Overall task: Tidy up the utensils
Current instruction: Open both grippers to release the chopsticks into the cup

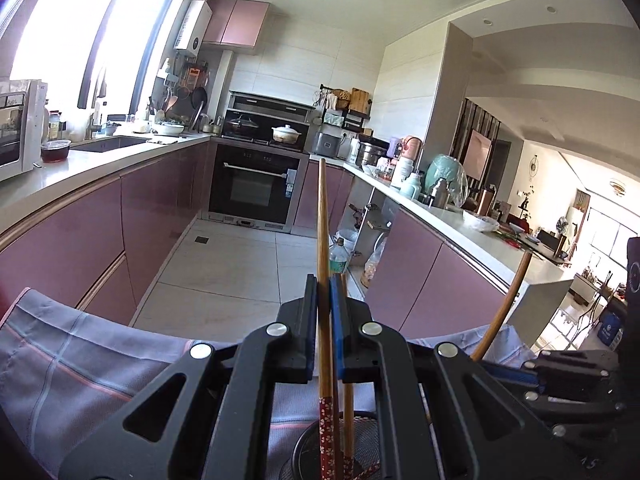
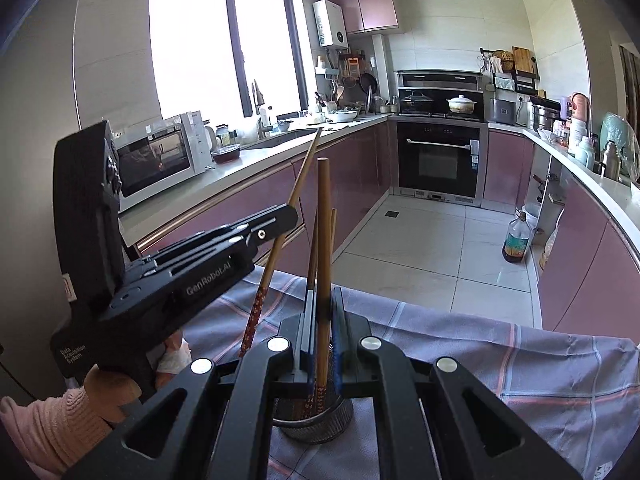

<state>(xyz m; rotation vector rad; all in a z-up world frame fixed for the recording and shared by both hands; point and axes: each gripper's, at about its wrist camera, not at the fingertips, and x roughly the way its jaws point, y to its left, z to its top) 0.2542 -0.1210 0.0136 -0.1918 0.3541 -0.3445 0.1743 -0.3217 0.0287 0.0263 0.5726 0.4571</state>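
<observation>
My left gripper (image 1: 323,292) is shut on a wooden chopstick (image 1: 322,216) with a red flowered end; it stands upright with that end in the round mesh holder (image 1: 360,452) below. My right gripper (image 2: 322,304) is shut on another wooden chopstick (image 2: 323,216), upright over the metal mesh holder (image 2: 316,424), which holds two more chopsticks (image 2: 313,248). The left gripper (image 2: 272,224) shows in the right wrist view at left, with its chopstick (image 2: 304,168) slanting. The right gripper's chopstick (image 1: 508,300) shows at right in the left wrist view.
The holder stands on a grey-blue checked cloth (image 2: 500,356) over a table. Beyond its edge is tiled kitchen floor (image 2: 420,240), purple cabinets, an oven (image 2: 438,160), a microwave (image 2: 156,160) on the left counter and an oil bottle (image 2: 517,240) on the floor.
</observation>
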